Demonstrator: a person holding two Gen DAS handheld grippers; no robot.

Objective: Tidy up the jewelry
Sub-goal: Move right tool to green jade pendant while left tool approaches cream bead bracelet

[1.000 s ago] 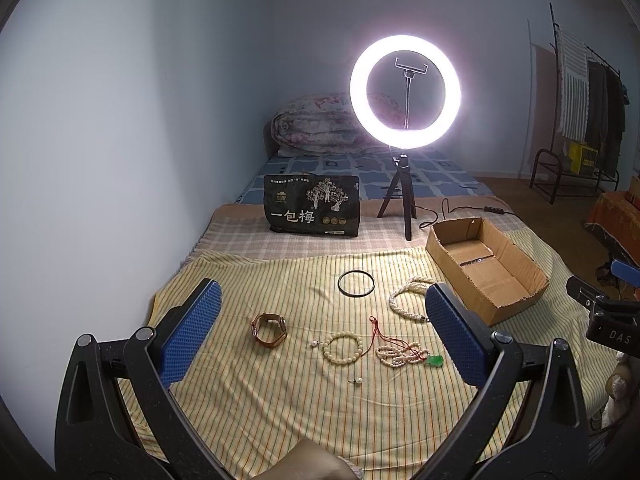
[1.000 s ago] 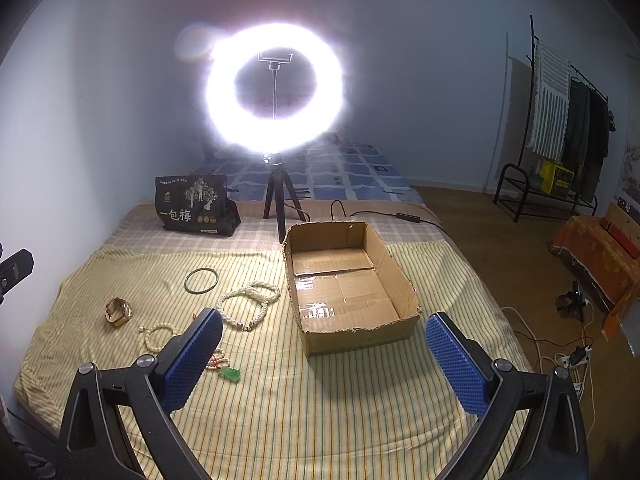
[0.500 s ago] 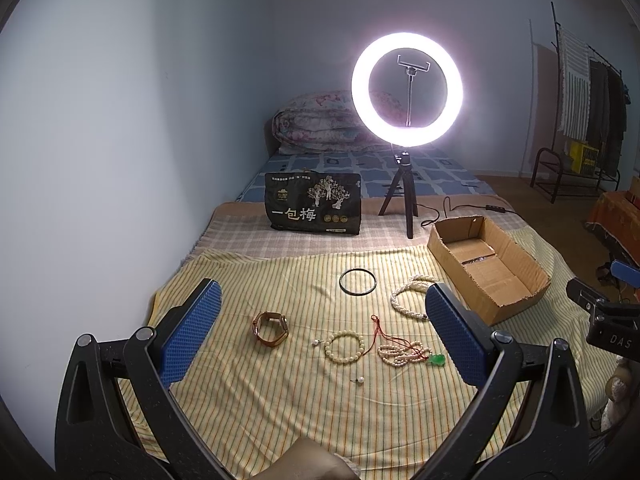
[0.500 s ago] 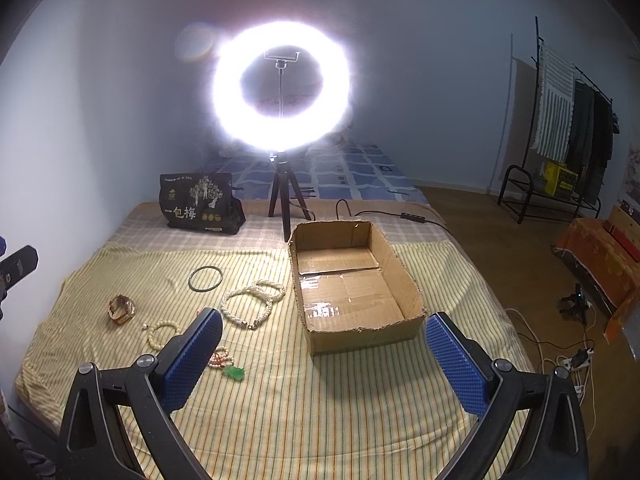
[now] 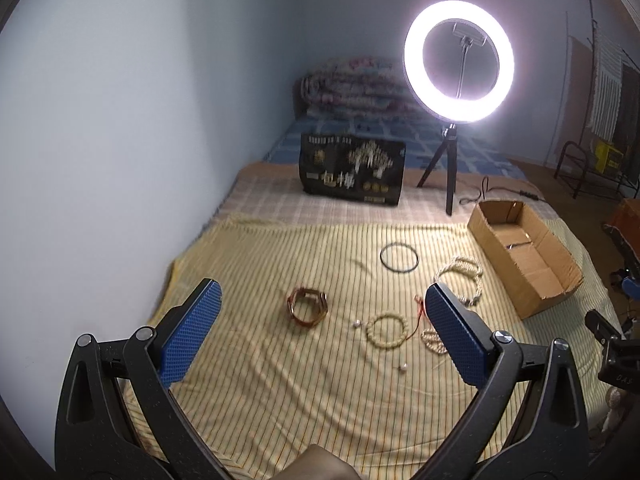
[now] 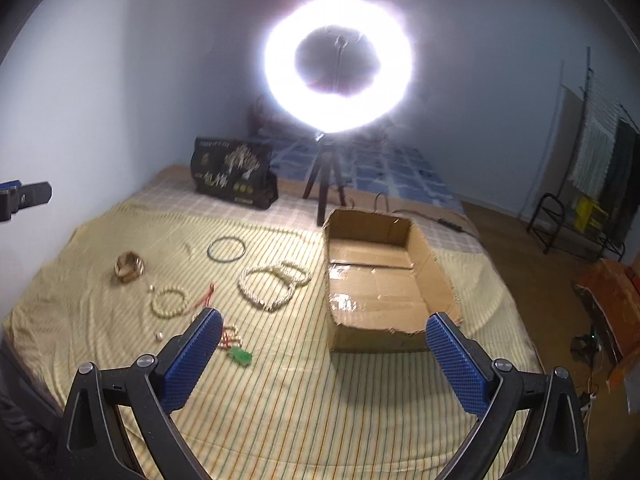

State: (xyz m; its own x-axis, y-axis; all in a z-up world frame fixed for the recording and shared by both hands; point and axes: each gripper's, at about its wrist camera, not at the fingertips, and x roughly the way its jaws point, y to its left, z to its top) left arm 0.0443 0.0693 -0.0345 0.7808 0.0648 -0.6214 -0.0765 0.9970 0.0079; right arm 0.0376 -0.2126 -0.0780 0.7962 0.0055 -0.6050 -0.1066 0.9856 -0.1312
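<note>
Both the left gripper (image 5: 318, 330) and right gripper (image 6: 324, 352) hover released, nothing picked yet. Bracelets (image 5: 307, 306) lie scattered on the bed ahead of the left jaws; next, grab one for the box (image 6: 436, 276).

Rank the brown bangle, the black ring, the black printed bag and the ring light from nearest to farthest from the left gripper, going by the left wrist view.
From the left gripper:
1. Brown bangle, just ahead, between the open fingers.
2. Black ring, farther up the striped cloth, to the right.
3. Black printed bag, standing past the cloth's far edge.
4. Ring light, to the bag's right; by its tripod feet, only slightly behind.
</note>
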